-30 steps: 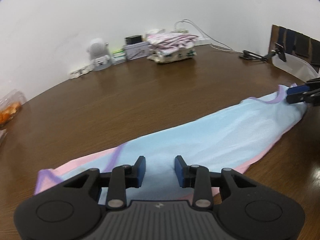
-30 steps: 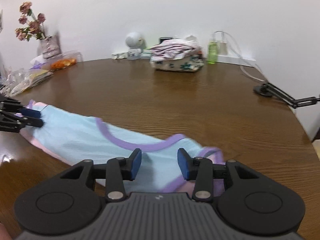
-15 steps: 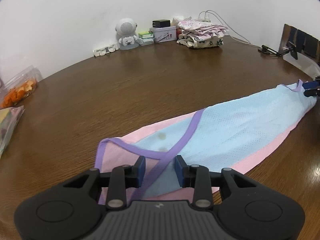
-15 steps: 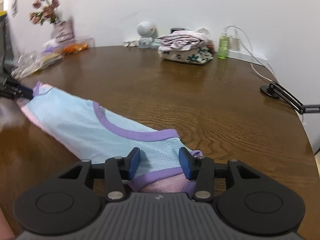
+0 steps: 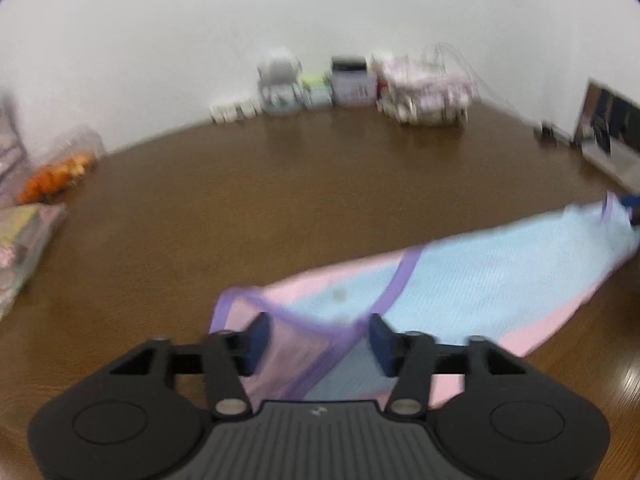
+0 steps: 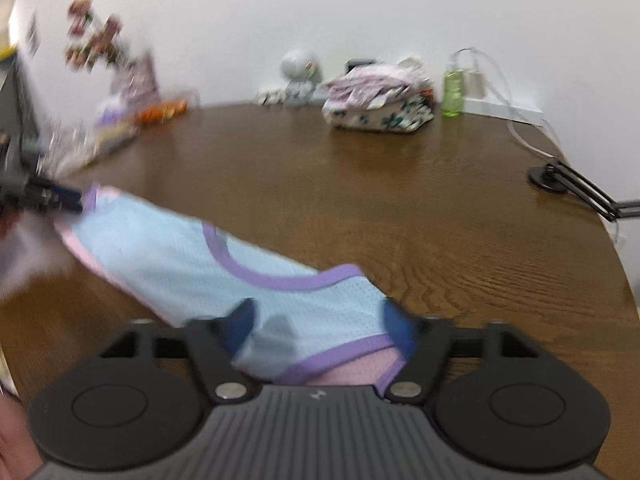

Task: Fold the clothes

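A light blue and pink mesh garment (image 5: 460,280) with purple trim lies stretched across the brown table (image 5: 280,208). In the left wrist view my left gripper (image 5: 318,340) is open wide, and the garment's pink, purple-edged end sits between its fingers. In the right wrist view the other end of the garment (image 6: 320,312) lies between the spread fingers of my right gripper (image 6: 318,328), also open. Each gripper shows at the far end of the cloth in the other's view: the right gripper (image 5: 630,202) and the left gripper (image 6: 60,198). Both views are motion-blurred.
A stack of folded clothes (image 6: 380,100) stands at the back by the wall, beside a white round gadget (image 5: 280,80) and a green bottle (image 6: 452,92). A bag of oranges (image 5: 56,176) and a flower vase (image 6: 136,76) are at the left. A black stand base (image 6: 548,178) is on the right.
Both grippers' fingers have spread wider apart around the garment's ends. Both cameras have shifted, and the current frames are blurred by motion.
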### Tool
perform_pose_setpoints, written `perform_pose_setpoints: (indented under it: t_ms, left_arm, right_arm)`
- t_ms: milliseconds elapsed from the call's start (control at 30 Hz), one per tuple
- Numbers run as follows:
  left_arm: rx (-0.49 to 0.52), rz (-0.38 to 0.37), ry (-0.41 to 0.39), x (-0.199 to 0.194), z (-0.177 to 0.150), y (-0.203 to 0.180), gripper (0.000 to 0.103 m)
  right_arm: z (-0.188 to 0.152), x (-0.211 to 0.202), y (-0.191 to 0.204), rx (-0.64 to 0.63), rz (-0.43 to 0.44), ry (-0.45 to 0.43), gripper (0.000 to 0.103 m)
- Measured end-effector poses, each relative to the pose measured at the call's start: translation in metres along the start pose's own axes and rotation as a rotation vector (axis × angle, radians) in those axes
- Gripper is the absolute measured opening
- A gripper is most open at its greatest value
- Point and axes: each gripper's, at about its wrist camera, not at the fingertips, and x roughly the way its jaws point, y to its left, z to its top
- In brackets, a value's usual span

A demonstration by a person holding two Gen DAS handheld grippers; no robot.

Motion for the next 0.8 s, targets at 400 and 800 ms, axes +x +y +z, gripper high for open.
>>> perform_pose_setpoints:
  t_ms: [400,800]
  left_arm:
    - [0.081,-0.12,-0.097,0.005,0.041,-0.153,0.092]
    - [0.28,-0.329,0.002,0.09,0.051,-0.271,0.013]
  right_arm:
    - [-0.024,-0.04,-0.02,0.485,-0.041,0.009,0.103]
    - [-0.047,-0.025,-0.012,0.787,-0.023,-0.056,0.09]
